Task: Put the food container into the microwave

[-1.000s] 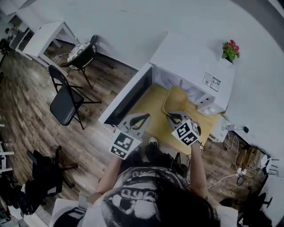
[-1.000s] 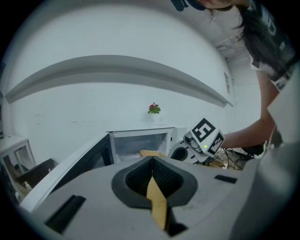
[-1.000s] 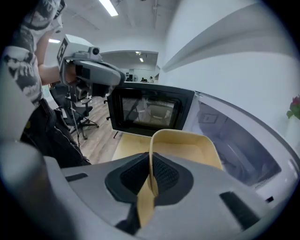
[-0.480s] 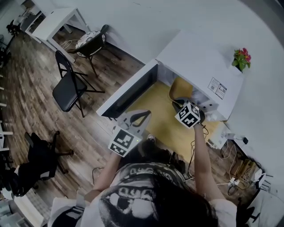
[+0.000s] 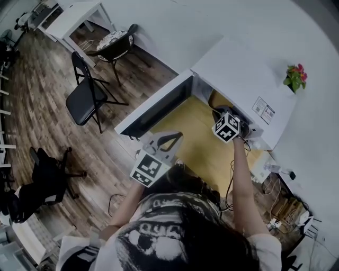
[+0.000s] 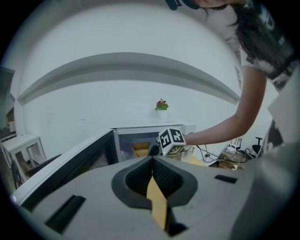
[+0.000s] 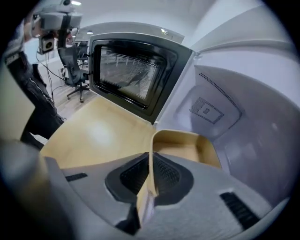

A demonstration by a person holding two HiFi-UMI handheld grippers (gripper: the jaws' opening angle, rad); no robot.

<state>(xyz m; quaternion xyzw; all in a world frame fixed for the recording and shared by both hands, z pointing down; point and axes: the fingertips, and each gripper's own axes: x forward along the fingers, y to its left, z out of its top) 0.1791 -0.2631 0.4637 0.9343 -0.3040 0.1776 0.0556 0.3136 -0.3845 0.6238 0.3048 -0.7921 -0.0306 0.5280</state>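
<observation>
The white microwave stands on a yellow table with its door swung open to the left. My right gripper reaches into the opening, shut on the near wall of the tan food container. In the right gripper view the container sits low inside the grey cavity, its thin wall pinched at the right gripper. My left gripper hovers over the table's front edge, shut and holding nothing. The left gripper view shows the left gripper facing the microwave, where the container is partly visible.
A small pot of red flowers stands on the microwave's top. Two black chairs and a white desk stand on the wood floor at left. Cables lie on the floor at right. The open door's dark window is left of the cavity.
My right gripper has carried the container forward from the table's middle into the microwave opening. The left gripper has stayed near the table's front edge.
</observation>
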